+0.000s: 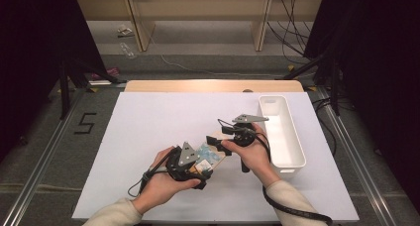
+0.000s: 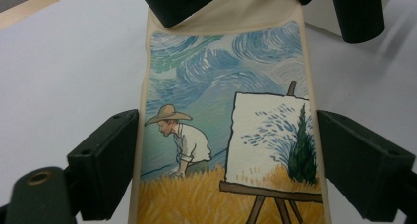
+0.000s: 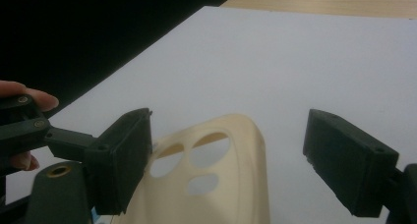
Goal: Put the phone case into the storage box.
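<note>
Phone case [image 2: 223, 130] held above the white mat [image 1: 148, 137], near its front edge, between left gripper [image 1: 200, 174] and right gripper [image 1: 218, 145]. Long axis set on a diagonal in the high view, from the left gripper up and rightward to the right gripper, roughly level with the mat.

In the left gripper view: printed back facing the camera, long axis running straight away from it. Print showing a swirling blue sky, a figure in a straw hat bent over yellow grain, and an easel bearing a canvas with a dark cypress. No brand, label or lettering legible on the case. Left jaws clamped on the two long edges, spread to the full width of the case. Far end met by the right gripper's jaws [image 2: 275, 8].

In the right gripper view: cream inner side up, lens cut-outs [image 3: 199, 157] at the end pointing away from the camera. Case lying between the jaws; the jaw on the left of that view touching its edge, the other standing well apart from it, so not clamped.

Elsewhere in the high view: white bin [image 1: 282, 132] lying lengthwise along the mat's right side, just beside the right hand [image 1: 252, 154]; a "5" [image 1: 85, 123] marked on the floor left of the mat.
</note>
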`<state>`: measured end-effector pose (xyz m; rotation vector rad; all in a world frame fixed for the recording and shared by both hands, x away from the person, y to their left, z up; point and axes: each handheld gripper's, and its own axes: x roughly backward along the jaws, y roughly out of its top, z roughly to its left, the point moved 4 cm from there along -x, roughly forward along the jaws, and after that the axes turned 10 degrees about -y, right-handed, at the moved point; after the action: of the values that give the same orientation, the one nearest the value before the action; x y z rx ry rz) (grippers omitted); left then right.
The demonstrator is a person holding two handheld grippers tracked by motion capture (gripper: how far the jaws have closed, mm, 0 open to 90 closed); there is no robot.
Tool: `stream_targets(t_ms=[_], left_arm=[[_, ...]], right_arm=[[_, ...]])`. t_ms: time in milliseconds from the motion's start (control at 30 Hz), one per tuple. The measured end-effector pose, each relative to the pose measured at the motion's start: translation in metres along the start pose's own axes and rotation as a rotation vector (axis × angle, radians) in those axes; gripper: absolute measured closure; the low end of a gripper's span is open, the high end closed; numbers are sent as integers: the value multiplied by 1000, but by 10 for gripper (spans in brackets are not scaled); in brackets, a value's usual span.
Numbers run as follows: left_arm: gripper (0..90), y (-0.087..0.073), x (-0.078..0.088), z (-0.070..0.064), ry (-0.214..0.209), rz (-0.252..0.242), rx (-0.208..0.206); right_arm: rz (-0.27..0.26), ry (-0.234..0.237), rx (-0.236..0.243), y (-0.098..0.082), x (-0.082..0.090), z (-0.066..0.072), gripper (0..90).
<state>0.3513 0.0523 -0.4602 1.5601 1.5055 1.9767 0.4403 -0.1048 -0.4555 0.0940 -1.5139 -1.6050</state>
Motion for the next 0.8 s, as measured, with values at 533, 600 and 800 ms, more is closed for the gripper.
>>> stream_targets(t_ms=[533, 600, 800], left_arm=[[125, 0, 0, 0, -2, 0, 0], [125, 0, 0, 0, -2, 2, 0], [125, -1, -2, 0, -7, 8, -1]], right_arm=[[17, 39, -39, -2, 0, 1, 266], [19, 46, -40, -2, 0, 1, 303], [8, 67, -46, 1, 2, 5, 445]])
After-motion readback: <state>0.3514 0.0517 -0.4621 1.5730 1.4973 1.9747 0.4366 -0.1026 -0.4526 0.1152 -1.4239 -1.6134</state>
